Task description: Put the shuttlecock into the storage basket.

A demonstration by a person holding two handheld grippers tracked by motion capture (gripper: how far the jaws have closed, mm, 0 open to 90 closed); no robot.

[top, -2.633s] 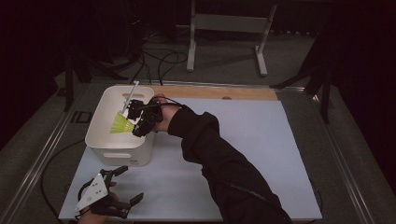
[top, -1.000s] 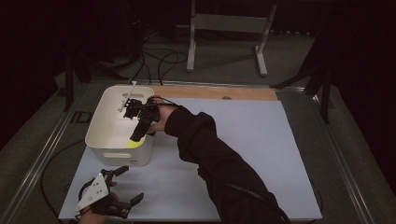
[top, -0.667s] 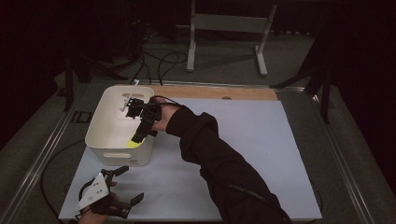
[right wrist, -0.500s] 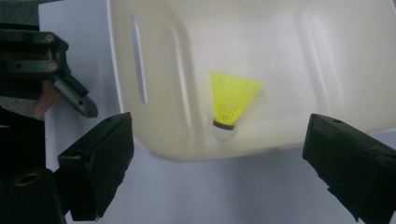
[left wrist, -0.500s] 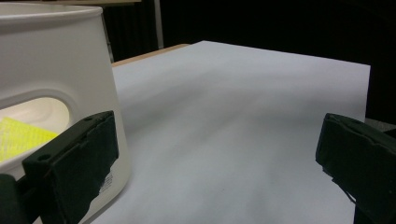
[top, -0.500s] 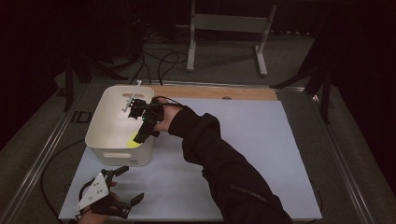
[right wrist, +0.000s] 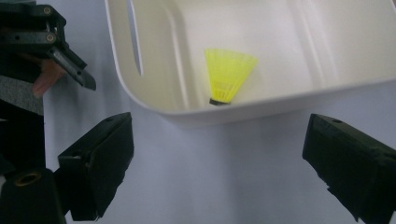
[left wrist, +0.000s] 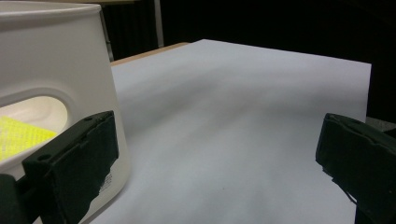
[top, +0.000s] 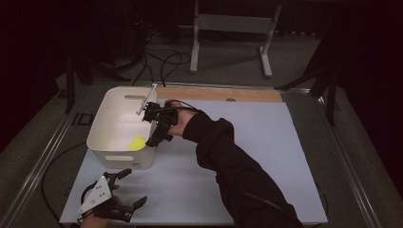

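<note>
A yellow shuttlecock [top: 138,141] lies inside the white bin [top: 121,159] near its front right corner, cork toward the wall. In the right gripper view the shuttlecock [right wrist: 229,74] rests on the bin floor behind the near wall [right wrist: 280,100]. My right gripper [top: 153,127] hovers over the bin's right rim, open and holding nothing [right wrist: 224,172]. My left gripper [top: 133,188] rests open on the sheet in front of the bin. Its own view [left wrist: 224,158] looks past the bin's wall [left wrist: 56,51], with the shuttlecock [left wrist: 18,137] visible through the handle slot.
A pale blue sheet [top: 247,156] covers the table, with a wooden strip [top: 223,94] along its far edge. Beyond the table a metal stand [top: 228,28] and cables lie on the dark floor. The person's dark sleeve [top: 237,166] crosses the middle of the sheet.
The right gripper carried the shuttlecock over the bin, let it go, and drew back toward the right rim. The shuttlecock now lies in the bin. The left gripper stayed put.
</note>
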